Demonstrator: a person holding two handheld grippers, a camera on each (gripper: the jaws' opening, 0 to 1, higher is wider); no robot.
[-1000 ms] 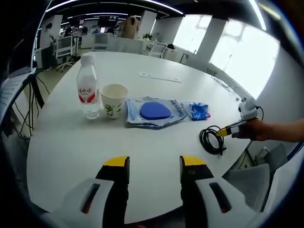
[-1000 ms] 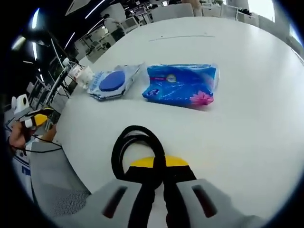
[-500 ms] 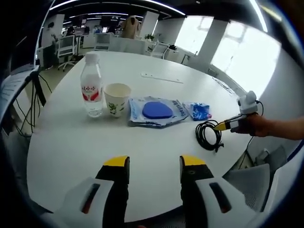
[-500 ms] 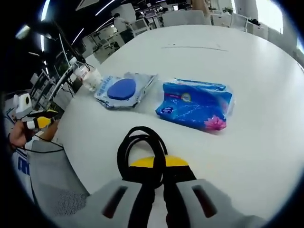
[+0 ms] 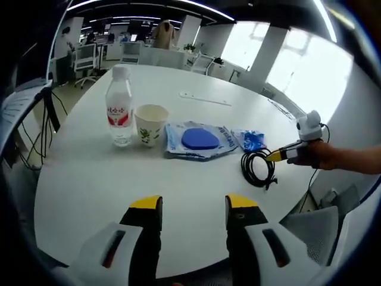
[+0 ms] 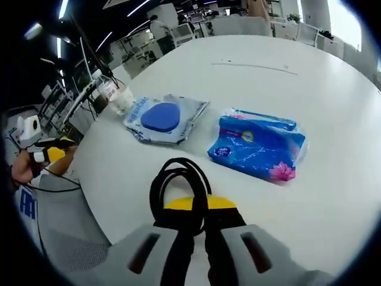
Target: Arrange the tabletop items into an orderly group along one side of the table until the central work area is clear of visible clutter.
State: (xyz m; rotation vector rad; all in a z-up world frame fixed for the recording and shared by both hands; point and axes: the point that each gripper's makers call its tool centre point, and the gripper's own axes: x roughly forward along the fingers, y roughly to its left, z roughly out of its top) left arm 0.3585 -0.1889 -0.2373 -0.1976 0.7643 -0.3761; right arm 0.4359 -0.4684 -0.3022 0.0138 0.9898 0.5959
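We see the right gripper [image 6: 199, 210] clamped on the black cable coil [image 6: 177, 185], its loop stretching away from us (probably flat on the table [image 6: 333, 119]); left gripper [image 5: 193, 208] parted, empty

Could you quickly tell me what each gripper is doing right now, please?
Left gripper: open, holding nothing, above the white table.
Right gripper: shut on the coiled black cable.

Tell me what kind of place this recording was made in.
Most likely an open-plan office: a large white table like a meeting table, rows of desks and office chairs behind it, ceiling strip lights, and big bright windows along one wall.
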